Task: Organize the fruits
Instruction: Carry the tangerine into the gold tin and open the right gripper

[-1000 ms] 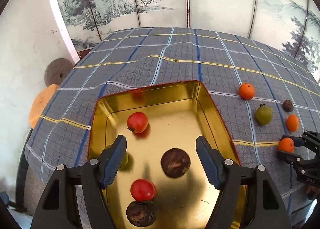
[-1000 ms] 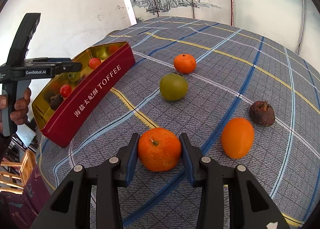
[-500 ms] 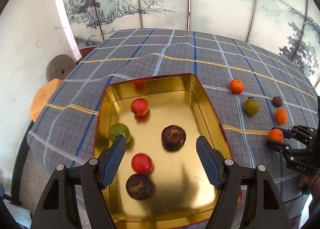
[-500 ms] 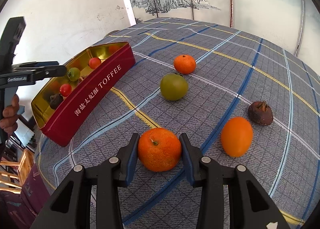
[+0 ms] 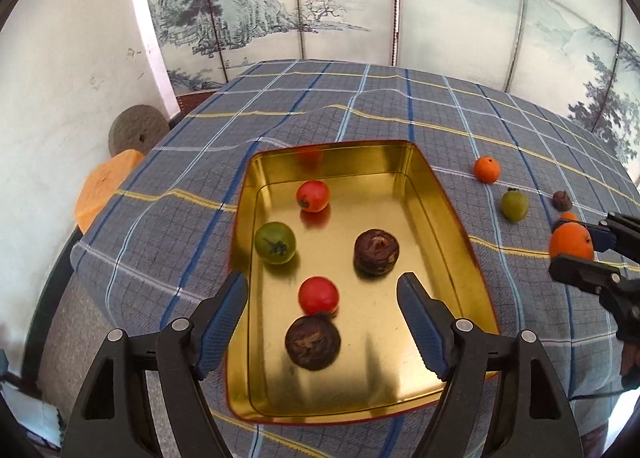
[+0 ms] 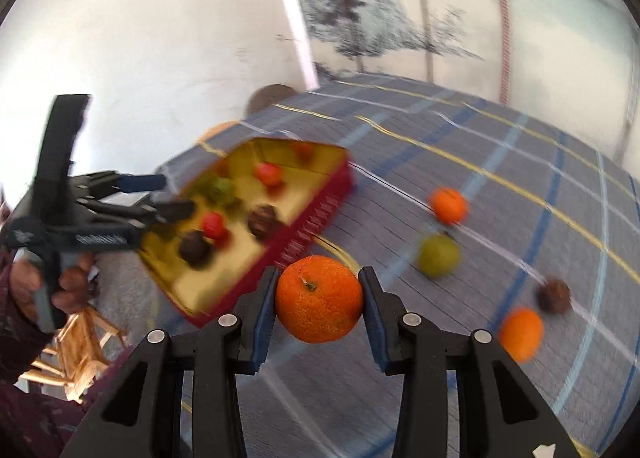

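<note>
A gold tin tray (image 5: 448,202) with red outer walls (image 6: 316,218) lies on the plaid cloth. It holds two red tomatoes (image 5: 313,196), a green tomato (image 5: 275,242) and two dark brown fruits (image 5: 376,251). My left gripper (image 5: 322,318) is open and empty above the tray's near end. My right gripper (image 6: 319,304) is shut on an orange mandarin (image 6: 319,298), lifted off the cloth to the right of the tray; the mandarin also shows in the left wrist view (image 5: 571,242).
On the cloth right of the tray lie another mandarin (image 6: 449,205), a green fruit (image 6: 438,255), a small dark fruit (image 6: 554,295) and an orange fruit (image 6: 521,332). A painted screen stands behind the table. A grey disc (image 5: 134,134) and an orange block (image 5: 104,186) sit off the left edge.
My right gripper has lifted the mandarin off the cloth and swung toward the tray. My left gripper has pulled back and up from the tray, still open.
</note>
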Demonstrator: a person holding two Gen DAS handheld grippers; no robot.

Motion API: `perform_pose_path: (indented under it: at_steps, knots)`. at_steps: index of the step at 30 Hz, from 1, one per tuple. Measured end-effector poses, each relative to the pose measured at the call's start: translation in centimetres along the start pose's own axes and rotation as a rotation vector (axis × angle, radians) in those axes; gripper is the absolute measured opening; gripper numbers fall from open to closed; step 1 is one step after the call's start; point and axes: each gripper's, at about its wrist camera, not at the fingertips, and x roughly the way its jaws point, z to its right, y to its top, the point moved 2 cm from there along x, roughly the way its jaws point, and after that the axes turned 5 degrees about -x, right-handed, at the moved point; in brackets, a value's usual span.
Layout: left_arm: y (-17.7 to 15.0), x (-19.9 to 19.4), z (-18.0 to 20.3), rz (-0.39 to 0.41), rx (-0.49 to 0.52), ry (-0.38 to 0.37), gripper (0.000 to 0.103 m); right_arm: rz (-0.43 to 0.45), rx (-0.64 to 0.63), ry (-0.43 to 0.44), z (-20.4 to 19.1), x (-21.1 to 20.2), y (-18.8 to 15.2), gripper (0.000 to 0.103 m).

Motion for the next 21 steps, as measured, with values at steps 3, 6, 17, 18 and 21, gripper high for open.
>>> perform_pose_path:
  at_steps: [3,6,17,18,21]
  knots:
    - [-0.2,0.0,-0.8,-0.003,-0.016,0.006,0.078,-0.005,-0.044,0.046,-2.4,1.4,1.5,0.038]
    - [-0.4,-0.2,-1.7,0.004,-0.033,0.02,0.078,-0.025,-0.071,0.068,-3.9,3.0,2.1,0.038]
    - [-1.4,-0.4,-4.3,0.008,-0.06,0.045,0.079,-0.09,-0.098,0.115,-6.8,7.6,3.1,0.038]
    - [-1.5,-0.3,-4.3,0.007,-0.062,0.045,0.079,-0.095,-0.099,0.112,-6.9,7.8,3.1,0.038]
    - [-1.6,-0.2,-4.7,0.005,-0.069,0.044,0.079,-0.109,-0.095,0.109,-7.0,8.6,3.2,0.038]
